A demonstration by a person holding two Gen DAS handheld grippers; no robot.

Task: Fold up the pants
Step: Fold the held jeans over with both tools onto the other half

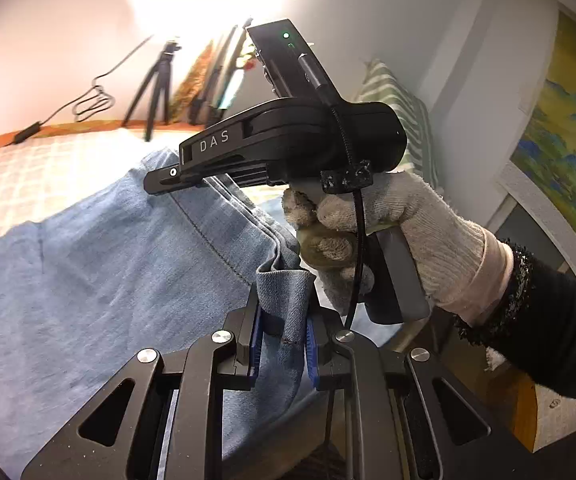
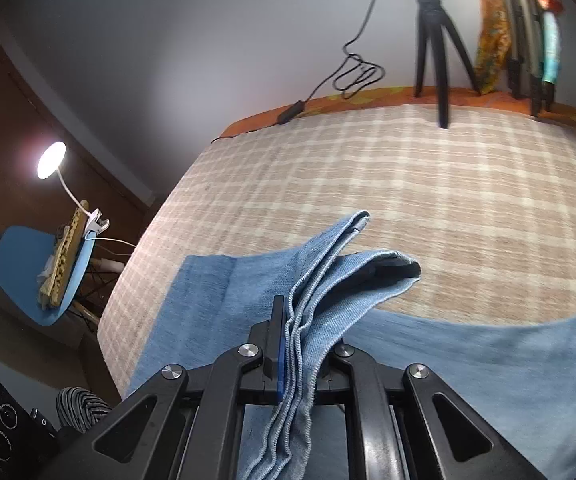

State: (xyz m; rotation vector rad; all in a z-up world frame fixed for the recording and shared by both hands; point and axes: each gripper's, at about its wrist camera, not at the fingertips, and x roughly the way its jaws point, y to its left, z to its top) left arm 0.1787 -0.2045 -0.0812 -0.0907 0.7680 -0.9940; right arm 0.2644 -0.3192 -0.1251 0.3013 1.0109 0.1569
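Light blue pants (image 1: 99, 272) lie across a checked bed cover (image 1: 39, 176). My left gripper (image 1: 281, 320) is shut on a bunched fold of the pants' edge, lifted off the bed. The right gripper's body (image 1: 288, 136) shows just ahead of it, held by a gloved hand (image 1: 388, 236). In the right wrist view my right gripper (image 2: 300, 344) is shut on several layered hems of the pants (image 2: 328, 280), held above the bed cover (image 2: 368, 168); its right finger is hidden by cloth. The rest of the pants drape below.
A black tripod (image 2: 436, 36) and a cable (image 2: 352, 68) stand at the bed's far edge by the wall. A blue chair (image 2: 47, 272) with a clip lamp (image 2: 53, 164) is left of the bed. A striped pillow (image 1: 400, 112) and a painting (image 1: 568, 132) are on the right.
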